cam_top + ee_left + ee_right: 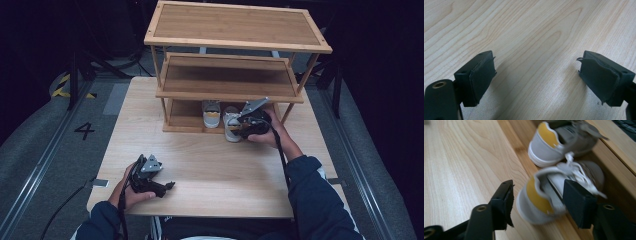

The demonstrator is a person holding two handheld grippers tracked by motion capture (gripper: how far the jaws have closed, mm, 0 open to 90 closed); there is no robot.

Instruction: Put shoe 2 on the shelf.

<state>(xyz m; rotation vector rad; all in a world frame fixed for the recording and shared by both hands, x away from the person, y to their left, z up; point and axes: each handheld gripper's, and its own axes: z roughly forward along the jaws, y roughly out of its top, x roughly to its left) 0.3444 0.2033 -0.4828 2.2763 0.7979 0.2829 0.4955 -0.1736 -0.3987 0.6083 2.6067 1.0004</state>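
Setting the nearer shoe (544,197) squarely on the bottom board of the wooden rack (235,95) is judged to be the step in hand, and it is best done slowly. In the right gripper view the right gripper (539,202) is seen partly open, its jaws standing either side of the shoe's heel; one jaw appears to sit inside the collar and the other just outside the heel wall, with a slight gap, so a firm hold cannot be confirmed. If the shoe is to be shifted, the jaws should be closed on the heel wall, not on the loose laces, and the sole kept flat so that the toe is not caught on the board's edge. The other shoe (559,145) lies just beyond the jaws and should not be nudged.

The shoe is grey, with a white sole, a yellow heel patch and white laces; it is blurred, its heel pointing towards the claw and its toe away, under the rack.

The left gripper (536,75) is held wide open over bare table (529,30), with nothing between its jaws.
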